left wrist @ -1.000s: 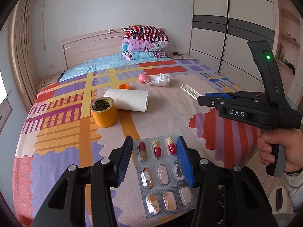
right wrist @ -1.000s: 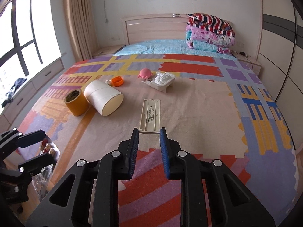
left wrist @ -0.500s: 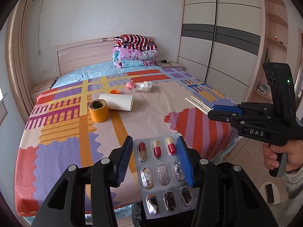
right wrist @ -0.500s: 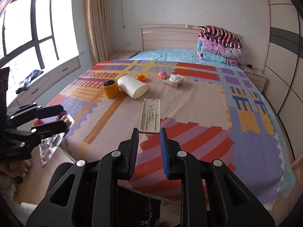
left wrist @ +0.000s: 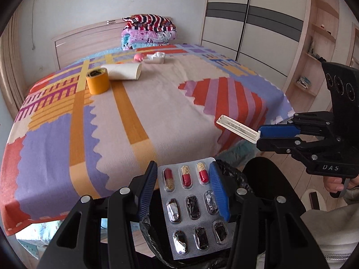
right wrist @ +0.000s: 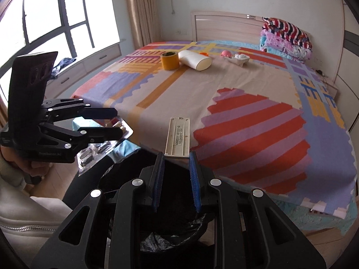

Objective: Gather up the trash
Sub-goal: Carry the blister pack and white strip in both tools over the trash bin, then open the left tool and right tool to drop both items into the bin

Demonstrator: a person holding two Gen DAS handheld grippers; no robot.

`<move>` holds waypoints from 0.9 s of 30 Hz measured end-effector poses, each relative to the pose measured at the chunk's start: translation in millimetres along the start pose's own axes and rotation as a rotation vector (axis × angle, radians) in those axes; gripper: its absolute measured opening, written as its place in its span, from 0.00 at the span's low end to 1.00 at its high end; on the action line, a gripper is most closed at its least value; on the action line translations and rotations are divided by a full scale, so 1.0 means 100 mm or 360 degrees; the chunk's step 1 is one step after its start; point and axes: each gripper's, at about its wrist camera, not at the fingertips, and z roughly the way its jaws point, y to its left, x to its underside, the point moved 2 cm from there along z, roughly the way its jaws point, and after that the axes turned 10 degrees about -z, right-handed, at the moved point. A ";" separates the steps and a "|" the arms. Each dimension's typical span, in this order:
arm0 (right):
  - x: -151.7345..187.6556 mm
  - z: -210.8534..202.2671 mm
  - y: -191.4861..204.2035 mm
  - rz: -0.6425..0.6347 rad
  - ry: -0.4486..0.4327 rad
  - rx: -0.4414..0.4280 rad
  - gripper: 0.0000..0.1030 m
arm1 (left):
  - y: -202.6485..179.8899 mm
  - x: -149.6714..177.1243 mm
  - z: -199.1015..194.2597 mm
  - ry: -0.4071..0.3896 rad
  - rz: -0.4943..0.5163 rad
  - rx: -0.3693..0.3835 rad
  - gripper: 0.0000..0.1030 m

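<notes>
My left gripper [left wrist: 182, 172] is shut on a silver pill blister pack [left wrist: 193, 210] with three red capsules left in it. It hangs over a black-lined trash bin [left wrist: 231, 172] beside the bed. My right gripper [right wrist: 176, 157] is shut on a flat cream plastic strip [right wrist: 178, 135] with printed numbers, held over the same bin [right wrist: 170, 237]. In the left wrist view the right gripper [left wrist: 260, 134] holds the strip [left wrist: 237, 127] at the right. In the right wrist view the left gripper [right wrist: 121, 123] carries the blister pack [right wrist: 98, 150] at the left.
On the patterned bed [left wrist: 157, 103] lie a yellow tape roll [left wrist: 98, 82], a white cardboard tube [left wrist: 123, 71], a pink toy [left wrist: 138, 57] and a white tray with crumpled tissue [left wrist: 157, 57]. Folded blankets [left wrist: 149, 31] sit by the headboard. A wardrobe [left wrist: 246, 22] stands to the right.
Both grippers have drawn back from over the bed to its foot edge and sunk a little, each still holding its item. The black bin has come into view beneath them.
</notes>
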 end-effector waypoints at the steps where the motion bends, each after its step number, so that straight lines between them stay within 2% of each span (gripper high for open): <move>1: 0.04 0.03 0.01 0.0012 0.0011 -0.0062 0.22 | 0.00 0.05 0.05 0.0032 0.0002 0.0008 0.45; 7: 0.27 0.19 0.07 0.0042 0.0125 -0.0158 0.22 | -0.03 0.39 0.40 0.0232 0.0022 0.0019 0.45; 11: 0.41 0.32 0.06 0.0067 0.0202 -0.0166 0.22 | 0.00 0.55 0.60 0.0339 0.0003 0.0003 0.45; 20: 0.63 0.73 0.07 0.0127 0.0403 -0.0211 0.22 | 0.07 0.75 0.98 0.0515 -0.0001 -0.0030 0.45; 24: 0.68 0.92 0.14 0.0131 0.0489 -0.0217 0.22 | 0.08 0.84 1.14 0.0576 0.0033 -0.0109 0.45; 27: 0.71 1.04 0.18 0.0130 0.0543 -0.0201 0.22 | 0.10 0.94 1.24 0.0626 0.0036 -0.0116 0.45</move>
